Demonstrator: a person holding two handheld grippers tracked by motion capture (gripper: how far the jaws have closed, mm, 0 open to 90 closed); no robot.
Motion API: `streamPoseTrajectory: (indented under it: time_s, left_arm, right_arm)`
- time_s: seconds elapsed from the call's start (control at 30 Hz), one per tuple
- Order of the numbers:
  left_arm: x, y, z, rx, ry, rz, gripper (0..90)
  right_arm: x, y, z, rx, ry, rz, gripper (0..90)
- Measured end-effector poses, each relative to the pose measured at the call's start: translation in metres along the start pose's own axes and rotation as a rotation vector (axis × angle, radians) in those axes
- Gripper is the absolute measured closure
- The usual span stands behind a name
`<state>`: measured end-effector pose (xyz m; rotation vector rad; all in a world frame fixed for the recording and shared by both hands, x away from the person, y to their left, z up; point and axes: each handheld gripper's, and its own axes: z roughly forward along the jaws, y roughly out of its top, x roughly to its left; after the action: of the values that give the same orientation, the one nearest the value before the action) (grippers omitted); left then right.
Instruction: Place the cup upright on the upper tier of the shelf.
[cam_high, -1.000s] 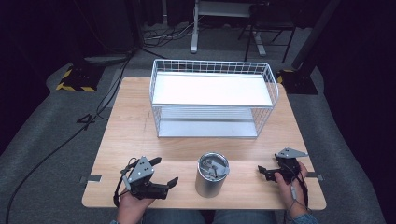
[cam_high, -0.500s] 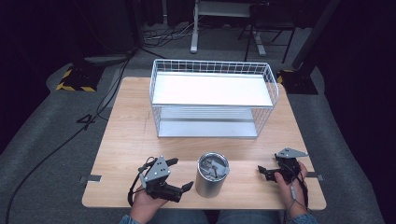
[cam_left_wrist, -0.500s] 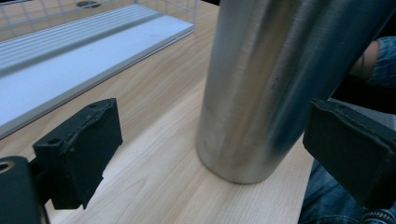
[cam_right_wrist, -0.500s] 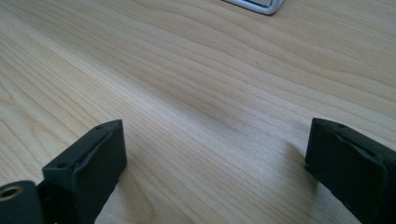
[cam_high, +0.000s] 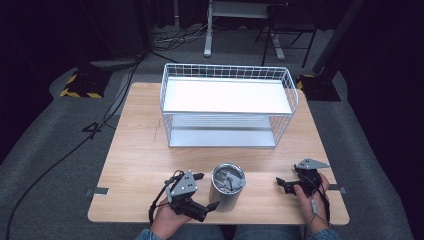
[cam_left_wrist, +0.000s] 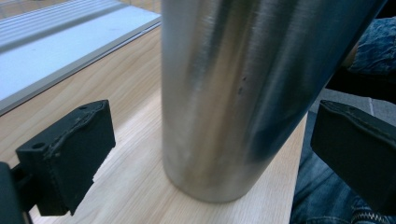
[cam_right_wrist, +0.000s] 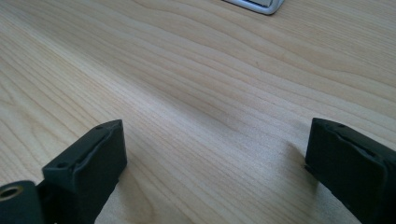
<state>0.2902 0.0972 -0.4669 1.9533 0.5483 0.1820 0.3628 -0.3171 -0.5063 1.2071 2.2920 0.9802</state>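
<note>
Brushed glossy metal cup (cam_left_wrist: 243, 93); matt light wood table (cam_right_wrist: 210, 70); white wire basket (cam_high: 227, 107).

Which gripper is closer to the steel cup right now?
Left. The left gripper sits right beside the steel cup, its open jaws spread to either side of the cup's wall without touching it. The right gripper rests open on the table, well off to the cup's other side.

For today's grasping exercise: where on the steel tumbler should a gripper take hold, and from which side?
Grip the steel tumbler across its straight round wall, coming in level from its left, where the open left gripper already straddles it. It stands upright, and its lidded top gives no rim to pinch.
</note>
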Motion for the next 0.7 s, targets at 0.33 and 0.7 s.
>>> streamPoseTrajectory:
  time_s: [0.33, 0.7]
  left_arm:
    - [-0.007, 0.002, 0.023, -0.036, -0.021, 0.034, 0.2]
    - [-0.008, 0.003, 0.039, -0.048, -0.018, 0.049, 0.8]
  right_arm:
    - [0.000, 0.000, 0.000, 0.000, 0.000, 0.000, 5.7]
    - [0.000, 0.000, 0.000, 0.000, 0.000, 0.000, 5.6]
